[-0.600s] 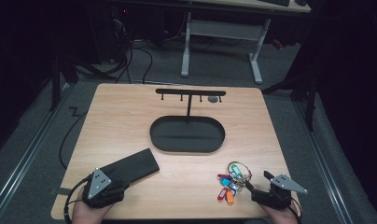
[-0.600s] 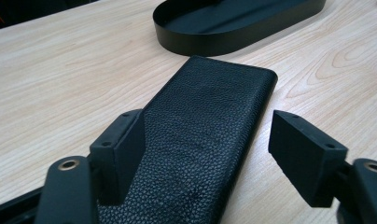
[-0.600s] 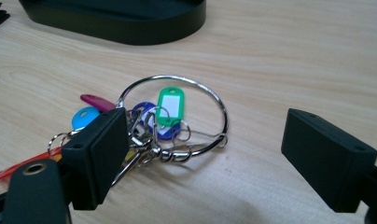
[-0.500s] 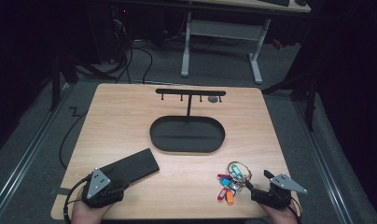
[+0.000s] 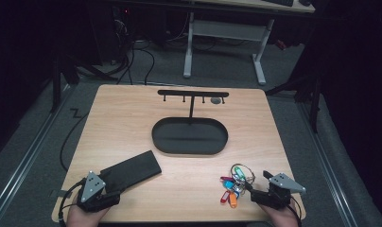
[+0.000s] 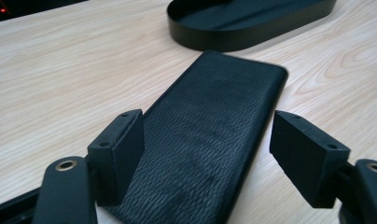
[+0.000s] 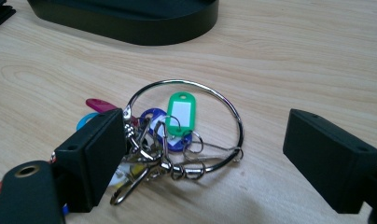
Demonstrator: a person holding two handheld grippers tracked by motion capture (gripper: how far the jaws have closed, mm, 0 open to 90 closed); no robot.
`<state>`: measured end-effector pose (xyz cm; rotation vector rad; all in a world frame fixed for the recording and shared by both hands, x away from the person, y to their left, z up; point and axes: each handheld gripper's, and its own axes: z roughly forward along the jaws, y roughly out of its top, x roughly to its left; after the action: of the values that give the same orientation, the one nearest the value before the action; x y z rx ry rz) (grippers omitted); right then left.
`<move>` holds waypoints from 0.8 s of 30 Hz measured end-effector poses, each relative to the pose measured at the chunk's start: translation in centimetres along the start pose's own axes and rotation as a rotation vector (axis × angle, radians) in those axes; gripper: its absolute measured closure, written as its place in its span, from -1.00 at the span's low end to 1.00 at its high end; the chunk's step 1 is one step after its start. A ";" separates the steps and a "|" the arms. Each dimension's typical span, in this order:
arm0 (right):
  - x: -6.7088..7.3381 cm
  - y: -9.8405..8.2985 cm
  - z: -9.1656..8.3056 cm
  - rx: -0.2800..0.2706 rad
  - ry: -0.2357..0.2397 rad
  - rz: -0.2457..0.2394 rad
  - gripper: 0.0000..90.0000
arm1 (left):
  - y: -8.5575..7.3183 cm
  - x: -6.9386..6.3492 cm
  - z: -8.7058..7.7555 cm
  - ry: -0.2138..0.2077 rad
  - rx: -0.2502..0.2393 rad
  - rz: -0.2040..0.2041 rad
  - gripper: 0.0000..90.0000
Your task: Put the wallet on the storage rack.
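1. High view: on a wooden desk [image 5: 132, 127], the left tongs [image 5: 108, 198] sit at a flat black case [image 5: 130, 170]; the right tongs [image 5: 253, 194] sit beside a bunch of keys [image 5: 232, 182]. A black oval tray [image 5: 189, 136] lies farther back.
2. Left gripper view: tongs wide, case [image 6: 205, 140] between the jaws, not pressed.
3. Right gripper view: tongs wide, key ring [image 7: 184, 128] on the desk between the jaws.
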<state>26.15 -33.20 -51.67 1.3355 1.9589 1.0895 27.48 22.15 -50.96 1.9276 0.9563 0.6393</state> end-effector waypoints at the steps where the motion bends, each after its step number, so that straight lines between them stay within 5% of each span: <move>1: 0.1 0.2 0.2 0.002 -0.004 -0.005 -0.71 | -0.2 0.0 -0.2 0.007 0.005 -0.004 -0.40; 15: 0.9 2.0 1.1 -0.043 -0.001 -0.046 -0.65 | -1.9 2.2 -3.0 0.103 0.078 -0.031 -0.27; 23: 0.7 2.1 1.0 -0.056 -0.009 -0.034 -0.54 | -3.3 3.5 -4.4 0.139 0.098 -0.072 0.05; 24: 0.6 1.9 1.0 -0.051 -0.007 -0.036 -0.52 | -3.4 3.6 -4.3 0.139 0.106 -0.073 0.28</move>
<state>27.69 -31.94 -50.61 1.2709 1.9292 1.1088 25.13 28.24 -51.61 1.9510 1.1630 0.6996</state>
